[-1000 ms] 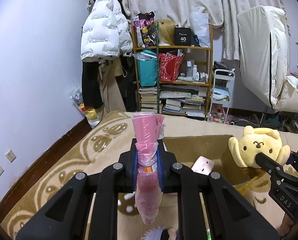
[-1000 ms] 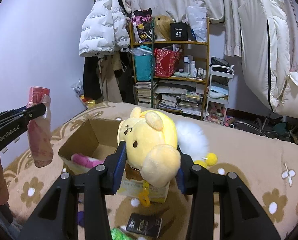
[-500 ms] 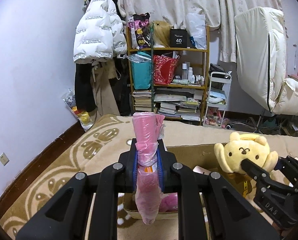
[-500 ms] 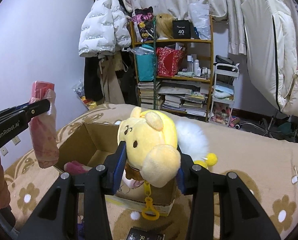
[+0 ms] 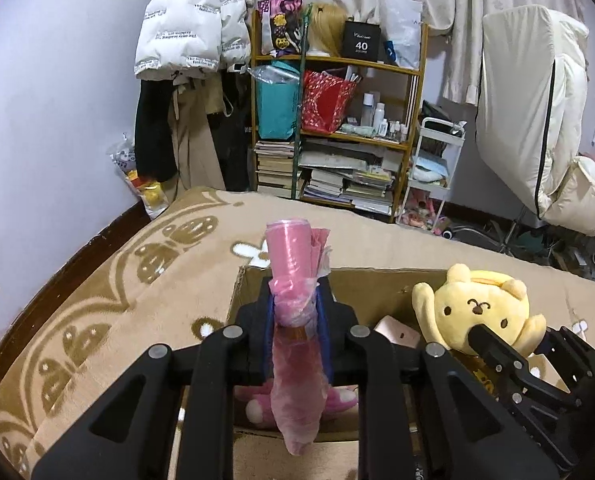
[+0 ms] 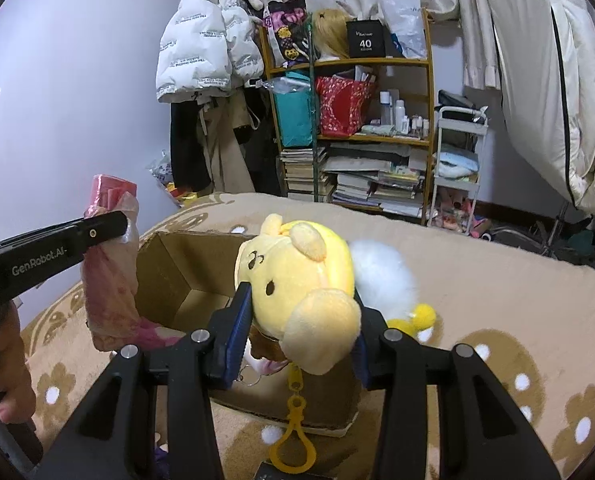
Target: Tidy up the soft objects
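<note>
My left gripper (image 5: 295, 312) is shut on a pink plastic bag roll (image 5: 295, 280) and holds it upright over the near edge of an open cardboard box (image 5: 377, 284). A loose bag end hangs down from the roll. My right gripper (image 6: 301, 320) is shut on a yellow plush dog (image 6: 301, 280) above the box's right side (image 6: 185, 276). The plush (image 5: 477, 308) and the right gripper (image 5: 493, 344) show at the right of the left wrist view. The pink roll (image 6: 111, 264) and the left gripper (image 6: 109, 226) show at the left of the right wrist view. A pink plush (image 5: 337, 398) lies inside the box.
The box sits on a beige flower-pattern blanket (image 5: 117, 300). A pink phone-like item (image 5: 397, 332) lies in the box. A white fluffy toy (image 6: 381, 276) lies on the blanket behind the plush. A cluttered shelf (image 5: 337, 128) and a hung white jacket (image 5: 185, 24) stand at the far wall.
Both grippers have moved forward over the box with their loads. The box interior and the pink plush inside it now show more fully. Both grips are unchanged.
</note>
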### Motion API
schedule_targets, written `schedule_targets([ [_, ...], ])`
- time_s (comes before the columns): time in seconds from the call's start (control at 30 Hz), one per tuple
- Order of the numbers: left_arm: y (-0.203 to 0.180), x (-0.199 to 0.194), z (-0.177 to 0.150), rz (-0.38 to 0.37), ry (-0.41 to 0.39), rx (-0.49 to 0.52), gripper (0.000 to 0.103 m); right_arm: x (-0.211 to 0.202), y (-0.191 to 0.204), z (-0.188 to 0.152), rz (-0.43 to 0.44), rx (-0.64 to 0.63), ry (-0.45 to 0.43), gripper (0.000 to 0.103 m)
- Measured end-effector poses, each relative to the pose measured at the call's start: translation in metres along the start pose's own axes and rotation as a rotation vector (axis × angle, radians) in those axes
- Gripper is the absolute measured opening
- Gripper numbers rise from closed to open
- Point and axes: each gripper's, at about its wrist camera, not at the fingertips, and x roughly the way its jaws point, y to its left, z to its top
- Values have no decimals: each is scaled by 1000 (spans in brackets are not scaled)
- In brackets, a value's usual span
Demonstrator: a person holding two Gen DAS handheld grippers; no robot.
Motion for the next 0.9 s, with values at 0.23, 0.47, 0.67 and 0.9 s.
schedule_targets([
  [0.23,5,15,-7,23,77,-20,24,8,3,-8,28,-27,15,48],
  [0.47,7,12,-14,77,100,4,55,7,-3,-9,64,-2,20,50],
  [0.67,10,0,-15,91,108,16,59,0,-5,-8,74,6,6,52],
  [0.9,13,-18,-20,127,113,14,71,-19,-7,-9,76,25,-7,52],
])
